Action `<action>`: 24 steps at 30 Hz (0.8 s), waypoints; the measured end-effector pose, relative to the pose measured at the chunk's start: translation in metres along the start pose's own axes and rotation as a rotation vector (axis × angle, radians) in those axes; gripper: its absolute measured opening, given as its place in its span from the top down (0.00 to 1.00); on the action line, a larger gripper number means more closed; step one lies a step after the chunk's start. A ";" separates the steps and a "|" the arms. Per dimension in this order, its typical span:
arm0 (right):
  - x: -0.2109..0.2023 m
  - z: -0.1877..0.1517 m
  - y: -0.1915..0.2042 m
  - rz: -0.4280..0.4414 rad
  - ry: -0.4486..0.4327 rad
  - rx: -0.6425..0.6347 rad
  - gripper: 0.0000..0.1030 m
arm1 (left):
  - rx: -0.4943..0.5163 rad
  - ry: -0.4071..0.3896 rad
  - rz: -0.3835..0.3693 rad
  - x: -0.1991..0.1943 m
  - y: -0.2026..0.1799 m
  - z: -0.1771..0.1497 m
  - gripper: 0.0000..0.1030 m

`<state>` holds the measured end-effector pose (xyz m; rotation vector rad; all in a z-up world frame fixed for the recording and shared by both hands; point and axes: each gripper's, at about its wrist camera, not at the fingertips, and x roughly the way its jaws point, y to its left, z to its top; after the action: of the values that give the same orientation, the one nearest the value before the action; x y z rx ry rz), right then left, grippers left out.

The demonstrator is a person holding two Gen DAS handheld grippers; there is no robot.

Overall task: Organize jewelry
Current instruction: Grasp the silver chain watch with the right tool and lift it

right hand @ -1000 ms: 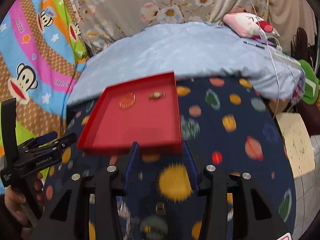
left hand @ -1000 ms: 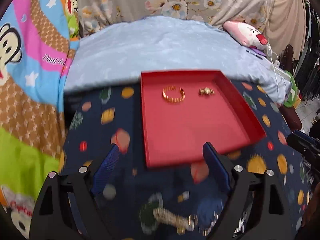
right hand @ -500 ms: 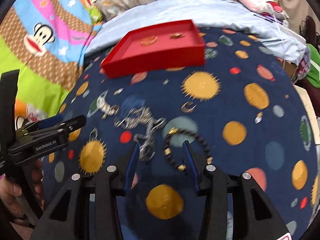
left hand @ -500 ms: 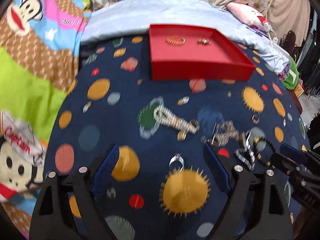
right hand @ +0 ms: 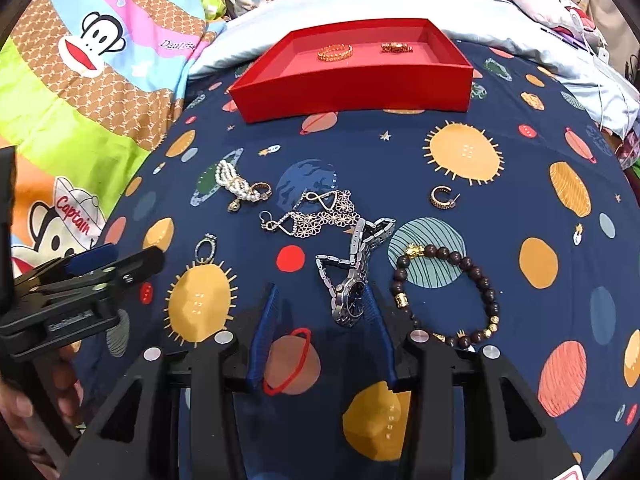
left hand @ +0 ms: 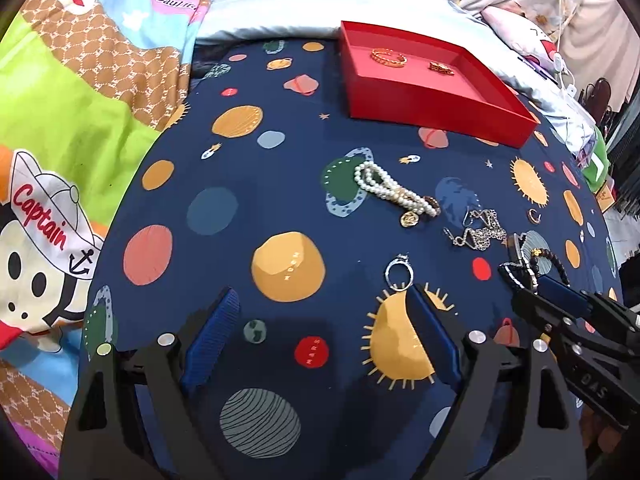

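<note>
Loose jewelry lies on a dark blue planet-print cloth (right hand: 520, 184). My right gripper (right hand: 320, 312) hangs low over a silver watch (right hand: 349, 300). Its jaws are closing with the watch between them, close to the right finger and clear of the left. A dark bead bracelet (right hand: 448, 292) lies just to the right, and a silver flower chain (right hand: 320, 216) sits beyond. My left gripper (left hand: 324, 320) is open and empty, with a silver ring (left hand: 398, 272) just ahead of its right finger. A pearl bracelet (left hand: 390, 192) lies farther on. The red tray (left hand: 432, 104) at the back holds a gold bangle (left hand: 389, 57) and a gold ring (left hand: 441, 67).
A gold hoop earring (right hand: 442, 197) lies alone right of the chain. A cartoon-monkey quilt (left hand: 80, 120) borders the cloth on the left. A pale blue blanket (right hand: 360, 0) rises behind the tray, with cables (right hand: 600, 80) at the back right. A hand (right hand: 16, 400) holds the left gripper.
Both grippers have drawn back from the red tray and come down over the loose jewelry. The watch now sits between the right fingers, and the silver ring lies just ahead of the left ones.
</note>
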<state>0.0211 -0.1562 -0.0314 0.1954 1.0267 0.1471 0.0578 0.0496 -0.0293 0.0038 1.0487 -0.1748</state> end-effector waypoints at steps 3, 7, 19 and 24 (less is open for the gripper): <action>0.005 0.001 -0.003 -0.009 0.008 0.006 0.62 | -0.005 0.001 -0.002 -0.001 0.002 -0.001 0.19; 0.009 0.000 -0.006 -0.011 0.015 0.012 0.69 | -0.001 0.000 -0.009 -0.002 0.000 -0.002 0.19; 0.007 -0.003 -0.020 -0.006 0.014 0.044 0.92 | 0.008 0.006 -0.036 -0.004 -0.007 -0.002 0.19; -0.006 -0.012 -0.020 0.017 0.018 0.052 0.92 | 0.006 0.007 -0.046 -0.005 -0.009 -0.003 0.19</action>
<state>0.0085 -0.1761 -0.0373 0.2511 1.0472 0.1377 0.0517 0.0417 -0.0258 -0.0148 1.0556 -0.2198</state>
